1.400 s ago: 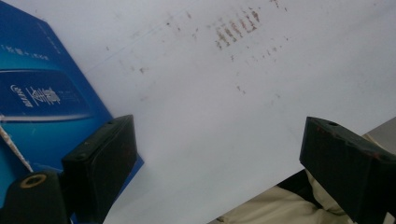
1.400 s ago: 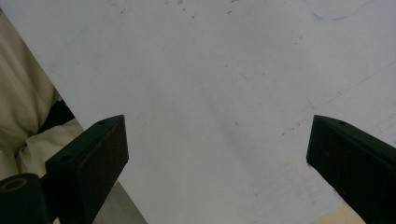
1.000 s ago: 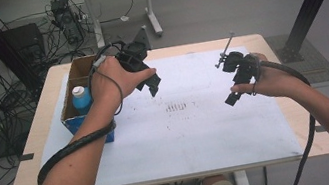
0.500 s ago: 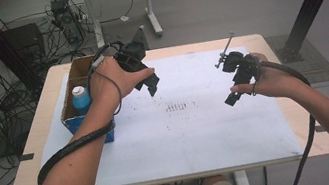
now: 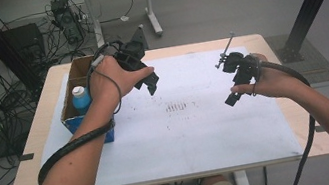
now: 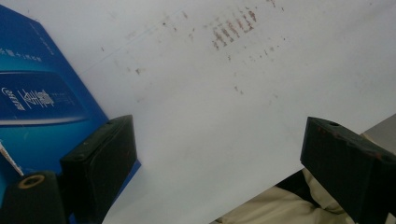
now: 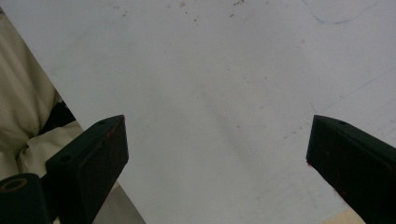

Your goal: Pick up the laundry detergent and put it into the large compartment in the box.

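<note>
In the open cardboard box (image 5: 78, 70) at the table's left edge stands a blue bottle (image 5: 81, 98) with a white cap, probably light, rigid and a bit slick, best gripped around its body below the cap. Left gripper (image 5: 150, 81) hovers beside the box, jaws spread, empty. Right gripper (image 5: 232, 97) hangs over the white sheet (image 5: 189, 134), well apart, jaws wide, empty.

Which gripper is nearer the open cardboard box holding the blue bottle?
Left. The left gripper hovers just beside the open cardboard box; the right gripper hangs across the white sheet, far off.
</note>
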`<action>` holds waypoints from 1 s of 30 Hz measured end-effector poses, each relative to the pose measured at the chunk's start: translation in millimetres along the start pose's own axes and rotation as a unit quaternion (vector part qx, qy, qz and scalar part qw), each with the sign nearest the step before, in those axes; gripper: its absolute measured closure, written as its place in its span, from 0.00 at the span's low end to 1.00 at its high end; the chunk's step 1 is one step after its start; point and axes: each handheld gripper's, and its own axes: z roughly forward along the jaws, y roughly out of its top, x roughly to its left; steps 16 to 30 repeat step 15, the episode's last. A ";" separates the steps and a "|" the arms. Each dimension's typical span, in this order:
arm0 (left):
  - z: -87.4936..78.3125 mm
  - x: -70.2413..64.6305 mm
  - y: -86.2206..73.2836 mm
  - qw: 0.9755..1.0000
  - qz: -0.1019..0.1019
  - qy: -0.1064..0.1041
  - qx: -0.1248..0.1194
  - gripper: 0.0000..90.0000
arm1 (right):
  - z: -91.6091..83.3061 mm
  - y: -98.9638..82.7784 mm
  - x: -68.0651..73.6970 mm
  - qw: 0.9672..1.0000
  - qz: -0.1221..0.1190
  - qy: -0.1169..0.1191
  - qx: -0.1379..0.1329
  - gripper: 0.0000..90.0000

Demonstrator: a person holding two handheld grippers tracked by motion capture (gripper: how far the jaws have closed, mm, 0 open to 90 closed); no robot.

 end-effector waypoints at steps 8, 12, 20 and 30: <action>-1.2 -0.1 -1.6 1.000 -0.001 0.000 -0.001 0.12 | -1.3 0.3 1.6 1.000 0.000 -0.001 -0.001 0.06; -2.0 0.1 -2.4 1.000 -0.001 0.001 -0.002 0.12 | -0.9 0.3 2.2 1.000 0.000 0.000 -0.001 0.06; -3.0 0.3 -3.5 1.000 -0.001 0.001 -0.004 0.12 | -0.4 0.2 2.4 1.000 -0.001 0.000 -0.001 0.06; -3.0 0.3 -3.5 1.000 -0.001 0.001 -0.004 0.12 | -0.4 0.2 2.4 1.000 -0.001 0.000 -0.001 0.06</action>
